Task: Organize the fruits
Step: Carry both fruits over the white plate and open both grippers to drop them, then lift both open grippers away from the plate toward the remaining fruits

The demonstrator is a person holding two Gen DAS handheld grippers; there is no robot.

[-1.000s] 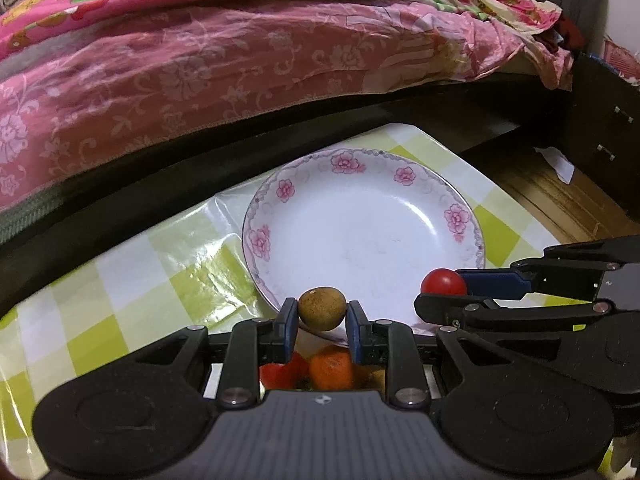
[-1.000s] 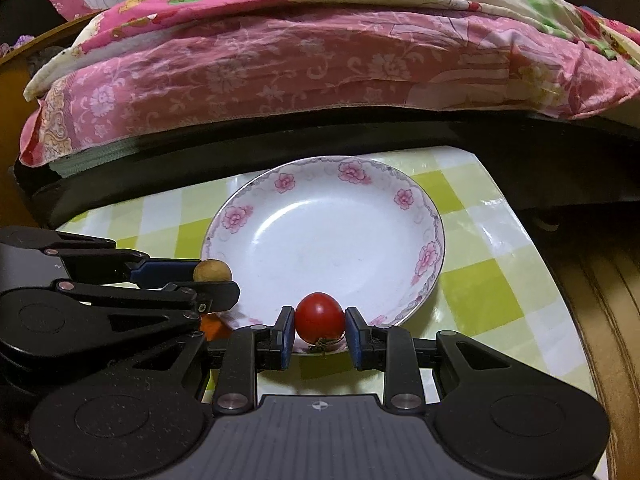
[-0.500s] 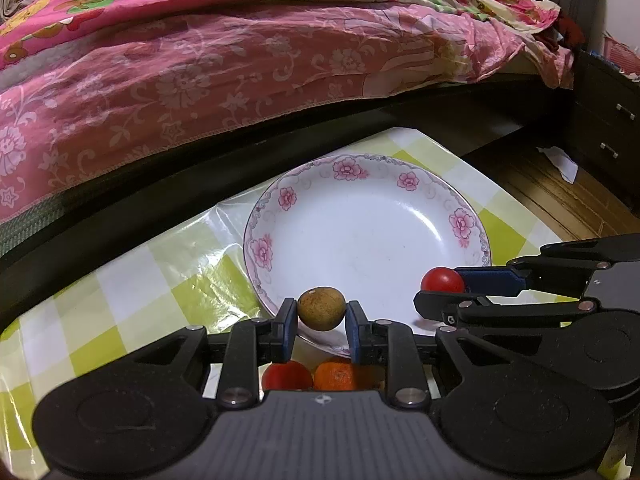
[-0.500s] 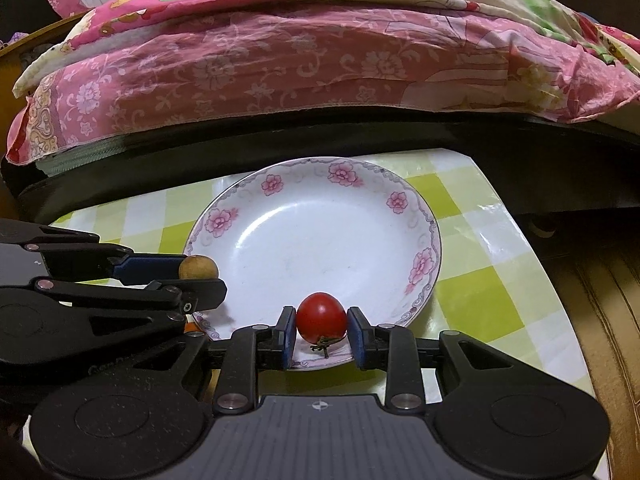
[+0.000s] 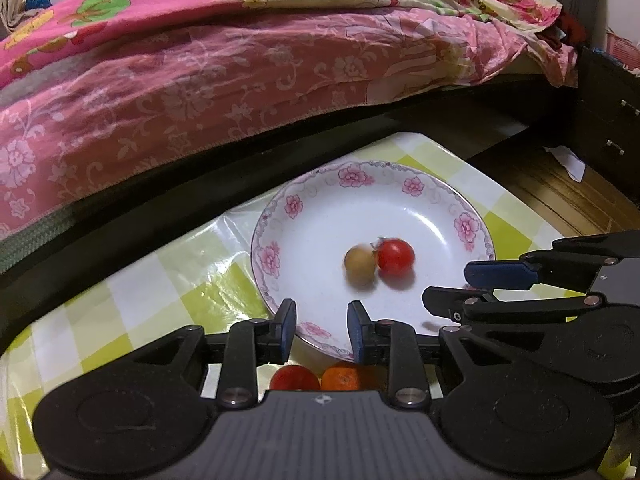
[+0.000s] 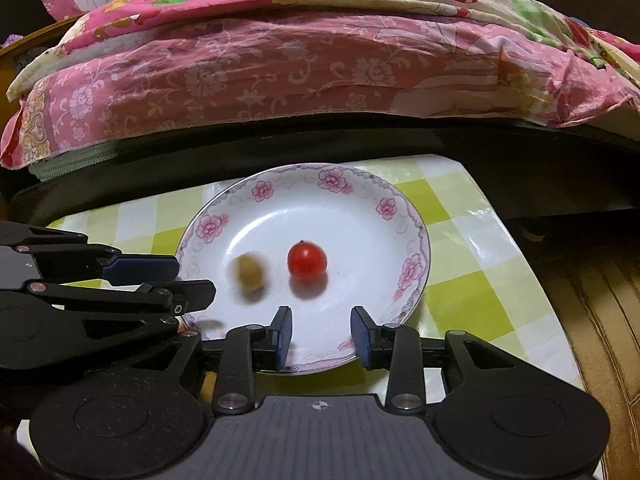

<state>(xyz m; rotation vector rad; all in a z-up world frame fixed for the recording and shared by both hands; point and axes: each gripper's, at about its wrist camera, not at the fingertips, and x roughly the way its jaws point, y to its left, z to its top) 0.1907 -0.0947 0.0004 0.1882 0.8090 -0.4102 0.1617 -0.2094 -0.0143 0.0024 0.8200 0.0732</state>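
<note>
A white plate with pink flowers (image 5: 320, 224) (image 6: 360, 216) sits on the checked tablecloth. A small brown fruit (image 5: 360, 266) (image 6: 249, 269), blurred with motion, and a red cherry tomato (image 5: 395, 258) (image 6: 307, 260) lie in the plate. My left gripper (image 5: 321, 330) is open and empty over the plate's near rim. My right gripper (image 6: 322, 336) is open and empty over the near rim too. Each gripper shows from the side in the other's view. A second tomato (image 5: 294, 378) and a small orange (image 5: 340, 377) lie on the cloth under my left gripper.
A bed with a pink floral cover (image 5: 240, 72) (image 6: 320, 64) and its dark frame stands right behind the table. The yellow-green checked cloth (image 5: 120, 304) (image 6: 472, 280) ends at the right, above a wooden floor (image 5: 568, 196). A dark drawer unit (image 5: 612, 120) stands at the far right.
Both grippers have opened. The brown fruit and the tomato have dropped from them into the plate; the brown fruit is still moving.
</note>
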